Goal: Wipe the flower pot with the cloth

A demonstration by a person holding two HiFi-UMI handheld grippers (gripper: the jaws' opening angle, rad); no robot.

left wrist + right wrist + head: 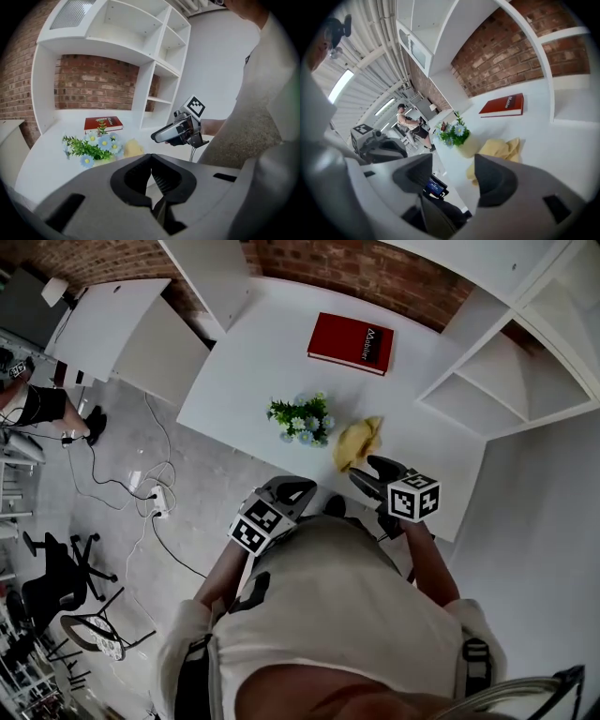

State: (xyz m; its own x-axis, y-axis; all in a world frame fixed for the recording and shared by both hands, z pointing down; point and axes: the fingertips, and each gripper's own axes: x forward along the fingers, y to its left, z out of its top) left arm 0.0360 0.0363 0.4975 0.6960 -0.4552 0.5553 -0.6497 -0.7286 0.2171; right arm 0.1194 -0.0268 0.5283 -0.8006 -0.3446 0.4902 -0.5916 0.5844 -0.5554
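Observation:
A small pale flower pot with green leaves and blue-white flowers stands on the white table near its front edge. A crumpled yellow cloth lies just right of it. My right gripper hovers open just short of the cloth, with nothing between its jaws. In the right gripper view the cloth and pot lie ahead of the open right gripper. My left gripper is shut and empty off the table's front edge. The left gripper view shows the pot beyond the shut left gripper.
A red book lies at the back of the table. White shelving stands to the right, against a brick wall. Left of the table are another white desk, floor cables, office chairs and a seated person.

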